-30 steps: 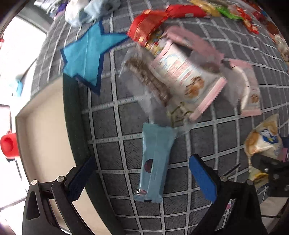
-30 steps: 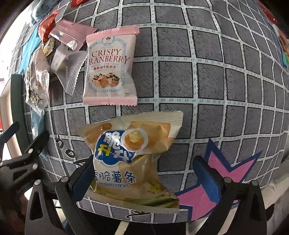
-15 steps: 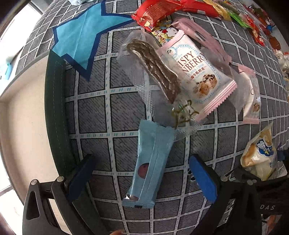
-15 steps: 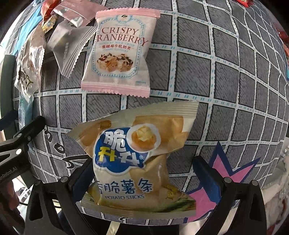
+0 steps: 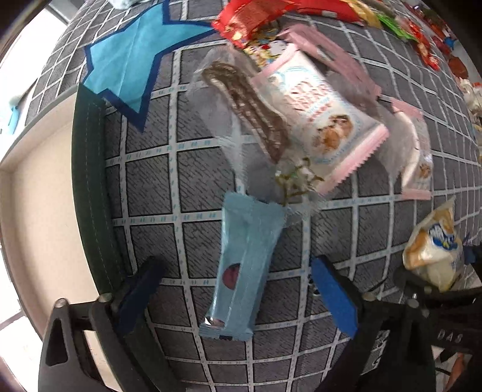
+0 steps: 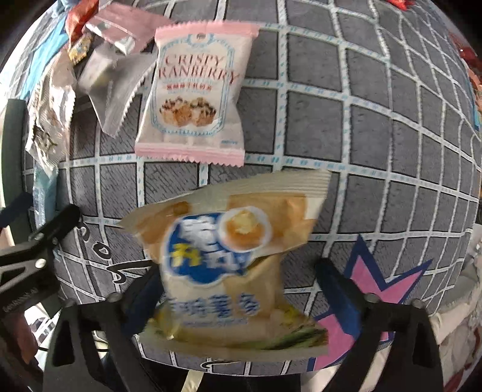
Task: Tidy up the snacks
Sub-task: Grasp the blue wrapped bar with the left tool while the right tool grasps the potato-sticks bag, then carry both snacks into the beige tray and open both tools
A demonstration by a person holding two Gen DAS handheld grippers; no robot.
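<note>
A light blue bar wrapper (image 5: 244, 265) lies flat on the grey grid mat (image 5: 156, 181), its near half between the blue pads of my left gripper (image 5: 238, 294). The jaws are closing and neither pad touches it. A yellow potato sticks bag (image 6: 229, 262) lies near the mat's front edge, with my right gripper (image 6: 241, 298) astride its lower half. Those jaws are closing too; the left pad is at the bag's edge and the right pad stands just clear. The same bag (image 5: 433, 250) shows at the right of the left wrist view.
A pink cranberry packet (image 6: 195, 102) lies beyond the bag, silver and clear wrappers (image 6: 111, 90) to its left. A clear wafer pack (image 5: 247, 108) and red packets (image 5: 256, 18) lie beyond the bar. Blue star (image 5: 132, 54), pink star (image 6: 376, 289), the mat's green edge (image 5: 90, 187).
Both grippers have come closer to the mat over their packets. The pads of each now stand a little narrower around the blue bar and the potato sticks bag.
</note>
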